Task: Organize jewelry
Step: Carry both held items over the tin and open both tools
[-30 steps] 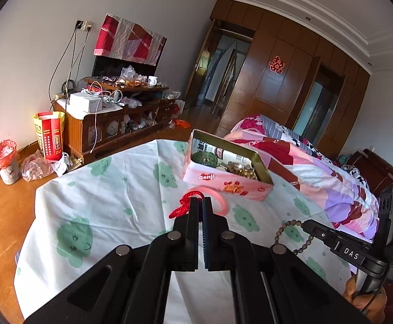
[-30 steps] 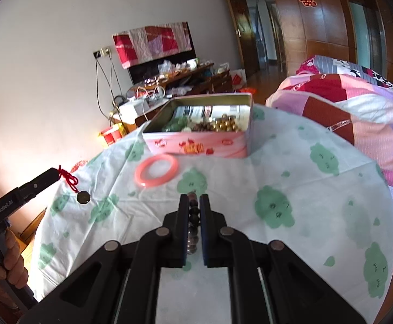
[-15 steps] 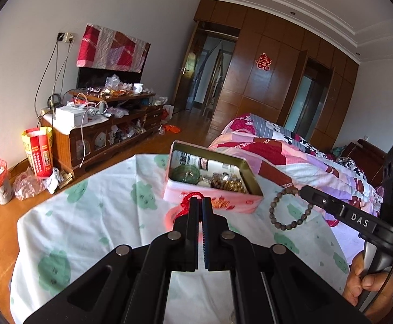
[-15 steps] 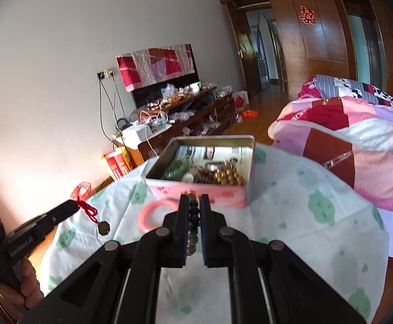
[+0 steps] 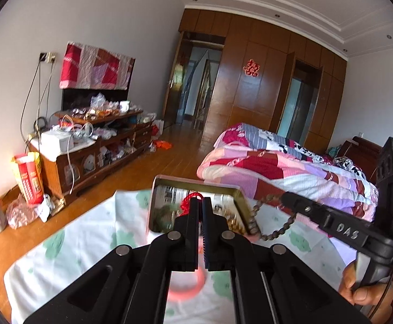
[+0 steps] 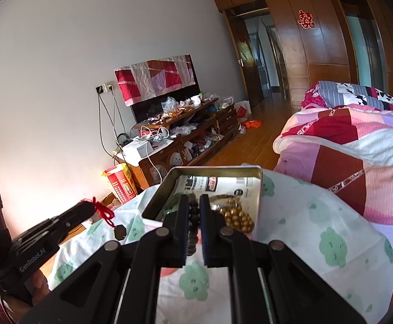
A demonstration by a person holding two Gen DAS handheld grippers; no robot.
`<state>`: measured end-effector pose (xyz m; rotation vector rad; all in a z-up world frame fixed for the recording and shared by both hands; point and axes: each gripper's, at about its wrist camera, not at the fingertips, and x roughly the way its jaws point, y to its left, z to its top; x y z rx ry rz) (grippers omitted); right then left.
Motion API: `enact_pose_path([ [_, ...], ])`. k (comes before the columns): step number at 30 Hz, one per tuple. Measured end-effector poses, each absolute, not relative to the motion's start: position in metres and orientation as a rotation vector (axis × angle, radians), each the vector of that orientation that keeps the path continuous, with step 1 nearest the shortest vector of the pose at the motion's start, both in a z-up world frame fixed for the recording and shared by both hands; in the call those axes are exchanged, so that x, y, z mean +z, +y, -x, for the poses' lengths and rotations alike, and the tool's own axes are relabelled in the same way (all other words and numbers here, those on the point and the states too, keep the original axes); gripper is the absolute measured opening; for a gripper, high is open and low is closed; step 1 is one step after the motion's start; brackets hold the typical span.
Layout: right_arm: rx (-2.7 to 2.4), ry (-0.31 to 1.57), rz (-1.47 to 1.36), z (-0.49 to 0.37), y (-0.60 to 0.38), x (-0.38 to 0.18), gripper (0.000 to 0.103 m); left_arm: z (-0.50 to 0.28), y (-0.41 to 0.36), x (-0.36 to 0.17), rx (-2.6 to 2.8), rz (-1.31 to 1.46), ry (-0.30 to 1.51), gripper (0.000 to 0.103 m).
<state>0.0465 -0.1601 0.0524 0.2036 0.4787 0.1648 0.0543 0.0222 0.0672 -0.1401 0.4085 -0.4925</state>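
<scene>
The table point(image 6: 344, 245) under its green-spotted cloth lay below both grippers. The tin point(image 6: 259, 186) sat just ahead of the jaws, gold beads point(image 6: 236, 216) inside. The left gripper point(image 5: 199, 202) pinched a red cord point(image 5: 188, 201); the right gripper point(image 6: 193, 202) pinched a bead bracelet point(image 5: 266, 226). A pink bangle point(image 5: 188, 289) lay beneath the left jaws.

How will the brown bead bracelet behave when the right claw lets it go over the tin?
The brown wooden bead bracelet, pinched in the right claw, hangs in a slack loop, so it is probably floppy and will likely collapse into a heap. Its round beads may roll slightly. Hanging at the edge of the open pink metal tin, it could snag on the rim.
</scene>
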Motion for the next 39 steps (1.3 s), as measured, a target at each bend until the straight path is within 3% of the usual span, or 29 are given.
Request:
enact_pose_path([
  [12,0.135,0.514,-0.249,-0.127,-0.177,0.034,0.011,-0.132,-0.021,0.057,-0.503,0.095,0.428,0.001],
  [20,0.068,0.583,-0.331,-0.167,-0.200,-0.012,0.011,-0.190,-0.066,0.023,-0.473,-0.019,0.543,0.001],
  [28,-0.006,0.585,-0.290,-0.166,-0.201,-0.020,0.011,-0.210,-0.078,-0.003,-0.377,-0.076,0.702,0.002],
  [30,-0.007,0.580,-0.292,-0.165,-0.201,-0.019,0.017,-0.208,-0.079,-0.004,-0.353,-0.093,0.714,0.006],
  [31,-0.002,0.577,-0.300,-0.165,-0.203,-0.018,0.020,-0.207,-0.079,-0.003,-0.346,-0.096,0.720,0.014],
  [33,-0.006,0.561,-0.307,-0.162,-0.202,-0.016,0.048,-0.202,-0.077,0.000,-0.333,-0.095,0.719,0.035],
  [34,0.008,0.540,-0.315,-0.158,-0.202,-0.013,0.057,-0.199,-0.075,0.002,-0.319,-0.091,0.708,0.055],
  [35,-0.017,0.513,-0.316,-0.152,-0.202,-0.009,0.069,-0.194,-0.072,0.006,-0.307,-0.083,0.689,0.067],
  [36,-0.028,0.491,-0.310,-0.151,-0.201,-0.006,0.076,-0.188,-0.069,0.010,-0.301,-0.071,0.663,0.069],
  [39,-0.047,0.443,-0.292,-0.141,-0.199,0.004,0.077,-0.180,-0.065,0.017,-0.294,-0.079,0.643,0.070],
])
